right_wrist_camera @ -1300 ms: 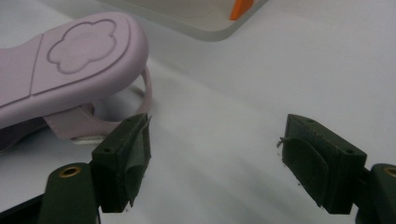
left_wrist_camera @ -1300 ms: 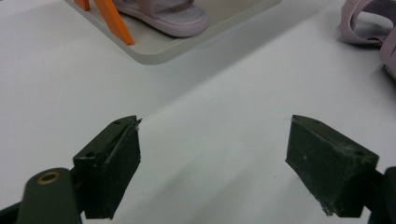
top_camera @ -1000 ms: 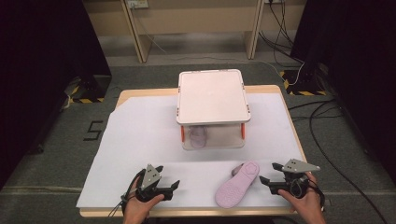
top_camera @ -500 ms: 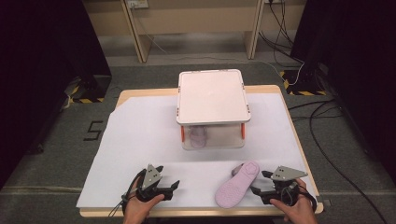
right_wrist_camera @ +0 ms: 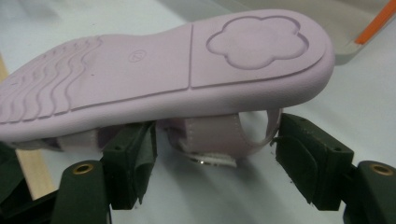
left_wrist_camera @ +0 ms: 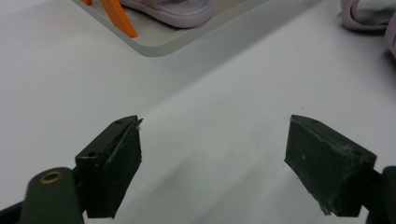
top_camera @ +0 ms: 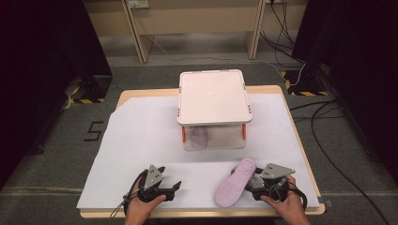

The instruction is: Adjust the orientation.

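A pale purple sandal lies sole-up on the white sheet at the front right; its flower-stamped sole looms close in the right gripper view. My right gripper is at the sandal's right side. Its jaws have just been closing and stand open on either side of the sandal's strap, close to it but with no clear press. My left gripper rests open at the front left with nothing between its jaws. A second sandal sits inside the box.
A clear box with a white lid and orange latches stands at the middle of the table, its base edge ahead of the left gripper. A white sheet covers the wooden table. Cables trail on the floor at right.
My right gripper has slid left up to the upturned sandal, and its jaws now flank the strap. The left gripper and the box have stayed put.
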{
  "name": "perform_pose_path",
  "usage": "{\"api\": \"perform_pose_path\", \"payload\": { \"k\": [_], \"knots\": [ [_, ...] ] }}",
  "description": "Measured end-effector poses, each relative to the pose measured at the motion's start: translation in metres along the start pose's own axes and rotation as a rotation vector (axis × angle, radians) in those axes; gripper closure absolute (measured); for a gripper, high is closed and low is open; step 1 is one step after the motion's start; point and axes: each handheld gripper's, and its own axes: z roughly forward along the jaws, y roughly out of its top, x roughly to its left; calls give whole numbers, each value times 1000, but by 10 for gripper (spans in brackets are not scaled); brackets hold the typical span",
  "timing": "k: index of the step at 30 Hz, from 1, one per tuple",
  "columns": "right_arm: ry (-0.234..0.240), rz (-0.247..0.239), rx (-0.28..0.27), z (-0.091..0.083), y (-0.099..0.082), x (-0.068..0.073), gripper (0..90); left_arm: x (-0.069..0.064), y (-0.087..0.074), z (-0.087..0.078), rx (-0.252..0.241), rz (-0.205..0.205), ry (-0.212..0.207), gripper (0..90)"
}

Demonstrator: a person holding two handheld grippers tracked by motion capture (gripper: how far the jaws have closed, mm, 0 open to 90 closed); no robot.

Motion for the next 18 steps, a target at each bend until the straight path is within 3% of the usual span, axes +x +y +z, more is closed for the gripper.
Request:
{"api": "perform_pose_path", "payload": {
  "k": [8, 14, 18],
  "knots": [
    [-31, 14, -58, 17, 16, 3, 275, 0, 1, -1, -6, 3, -2, 183],
    [-8, 17, -103, 23, 26, 2, 267, 1, 1, -2, -3, 6, -4, 184],
    [-4, 3, -102, 28, 31, 3, 303, 1, 1, -1, -5, 5, -3, 185]
  ]
}}
